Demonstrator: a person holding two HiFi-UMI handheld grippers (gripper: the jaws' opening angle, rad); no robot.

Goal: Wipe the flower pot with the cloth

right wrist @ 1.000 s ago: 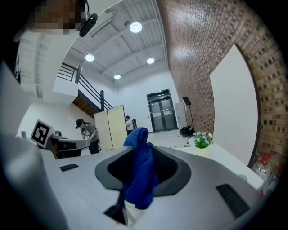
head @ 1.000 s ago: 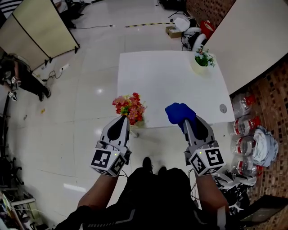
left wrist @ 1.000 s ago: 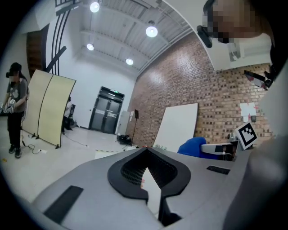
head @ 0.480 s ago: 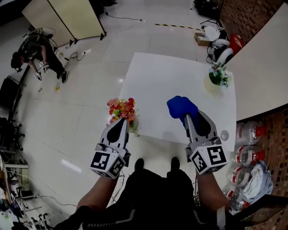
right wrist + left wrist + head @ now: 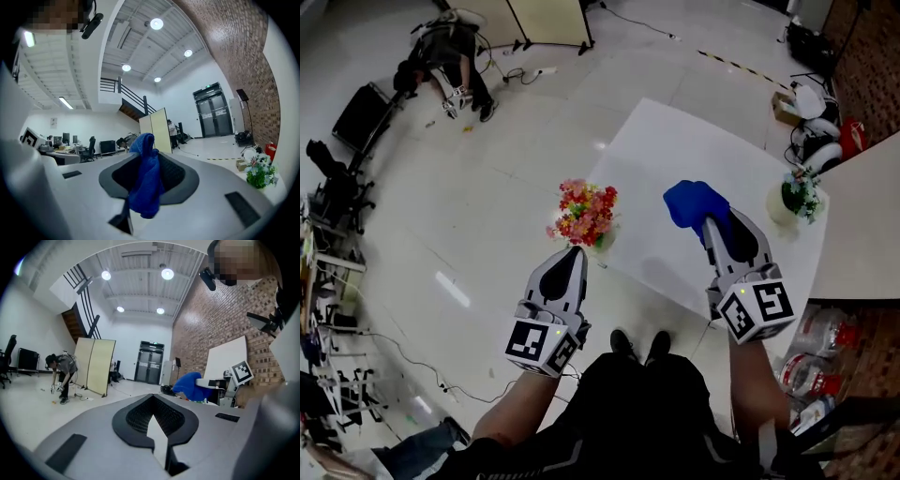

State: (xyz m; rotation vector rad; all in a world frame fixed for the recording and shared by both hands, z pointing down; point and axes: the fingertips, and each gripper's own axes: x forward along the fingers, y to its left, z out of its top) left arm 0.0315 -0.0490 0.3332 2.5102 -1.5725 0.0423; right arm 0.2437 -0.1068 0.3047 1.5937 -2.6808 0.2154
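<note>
The right gripper (image 5: 713, 228) is clamped on the blue cloth (image 5: 694, 202) above the white table's (image 5: 675, 155) near edge. The left gripper (image 5: 572, 255), jaws together and empty, hangs off the table just short of the flower pot (image 5: 587, 216), which stands at the table's near left corner.

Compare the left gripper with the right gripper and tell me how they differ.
The left gripper has its jaws closed on nothing, while the right gripper pinches a blue cloth between its jaws. In the head view the left gripper points at the pot of red and yellow flowers by the table's edge, while the right gripper shows over the white table. Both are grey, with jaws shut.
</note>
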